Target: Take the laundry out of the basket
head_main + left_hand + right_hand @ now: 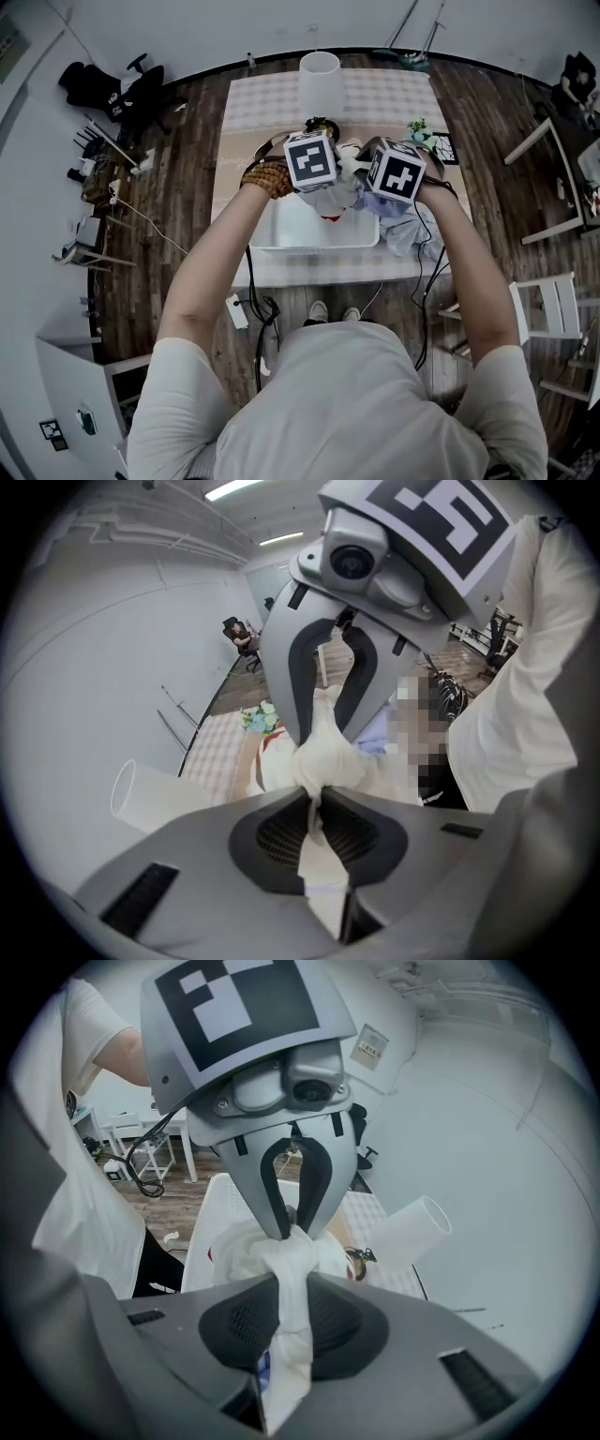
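A white basket (281, 232) stands on the table in front of me. Above it hangs a bunched white garment (337, 199), held between both grippers. My left gripper (314, 799) is shut on a fold of this garment (330, 761). My right gripper (289, 1283) is shut on another twisted fold of it (272, 1251). The two grippers face each other closely: the right gripper (323, 733) shows in the left gripper view, and the left gripper (292, 1224) in the right gripper view. In the head view their marker cubes (310, 159) hide the jaws.
A pale blue cloth (412, 232) lies heaped at the basket's right side. At the table's far end stand a white cylinder (320, 82), a small bunch of flowers (418, 131) and a dark frame (442, 148). A white chair (553, 309) is at the right, and cables hang off the near edge.
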The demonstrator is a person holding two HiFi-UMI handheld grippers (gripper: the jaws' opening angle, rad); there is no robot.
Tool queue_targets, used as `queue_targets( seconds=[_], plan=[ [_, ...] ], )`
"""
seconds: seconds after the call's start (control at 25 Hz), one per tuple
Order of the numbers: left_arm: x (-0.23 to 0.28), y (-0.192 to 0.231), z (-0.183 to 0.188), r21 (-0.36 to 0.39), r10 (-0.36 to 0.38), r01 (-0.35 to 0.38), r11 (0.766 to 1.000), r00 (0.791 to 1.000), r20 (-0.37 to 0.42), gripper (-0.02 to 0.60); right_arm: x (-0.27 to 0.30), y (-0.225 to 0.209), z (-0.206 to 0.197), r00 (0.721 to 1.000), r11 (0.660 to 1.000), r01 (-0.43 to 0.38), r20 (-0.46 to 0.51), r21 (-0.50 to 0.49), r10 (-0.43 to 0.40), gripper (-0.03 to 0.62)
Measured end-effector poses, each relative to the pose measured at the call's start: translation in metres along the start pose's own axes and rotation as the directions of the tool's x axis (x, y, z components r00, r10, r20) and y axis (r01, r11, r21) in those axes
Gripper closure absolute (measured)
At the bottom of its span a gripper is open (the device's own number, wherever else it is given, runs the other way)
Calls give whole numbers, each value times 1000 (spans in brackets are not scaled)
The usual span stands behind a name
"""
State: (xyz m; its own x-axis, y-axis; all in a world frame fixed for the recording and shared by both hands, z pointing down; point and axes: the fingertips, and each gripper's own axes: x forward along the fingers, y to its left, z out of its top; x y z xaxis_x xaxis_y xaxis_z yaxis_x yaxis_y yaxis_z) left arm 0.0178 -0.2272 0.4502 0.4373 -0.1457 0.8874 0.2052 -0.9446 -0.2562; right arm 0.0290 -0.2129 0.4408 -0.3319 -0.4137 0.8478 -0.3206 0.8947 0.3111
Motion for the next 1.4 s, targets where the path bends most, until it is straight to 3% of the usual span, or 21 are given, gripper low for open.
queue_targets(
  seconds=[0.12,0.44,0.56,0.72,0.92,1.08,1.4],
  plan=[
    [6,8,39,63,19,-20,998,999,30,514,-22,-7,-31,999,998,38,-25,50,-36,503],
    [37,-23,163,229,-124,90,969,983,138,515,-93,-6,-132,983,962,160,-120,222,-136,503],
    [47,-26,209,298,-101,49,953,981,163,515,-121,2,-171,974,940,201,-159,276,-161,503],
    [62,-54,247,332,-200,132,934,963,180,515,-142,12,-206,967,916,230,-186,329,-176,503],
    [77,-64,269,346,-215,143,927,960,179,515,-150,21,-232,966,907,230,-197,352,-168,503],
    [93,-64,266,339,-193,131,932,968,158,515,-136,29,-243,972,907,207,-180,367,-149,503],
    [147,-85,236,296,-275,238,925,957,88,515,-78,42,-266,986,905,134,-150,404,-79,503]
  ],
)
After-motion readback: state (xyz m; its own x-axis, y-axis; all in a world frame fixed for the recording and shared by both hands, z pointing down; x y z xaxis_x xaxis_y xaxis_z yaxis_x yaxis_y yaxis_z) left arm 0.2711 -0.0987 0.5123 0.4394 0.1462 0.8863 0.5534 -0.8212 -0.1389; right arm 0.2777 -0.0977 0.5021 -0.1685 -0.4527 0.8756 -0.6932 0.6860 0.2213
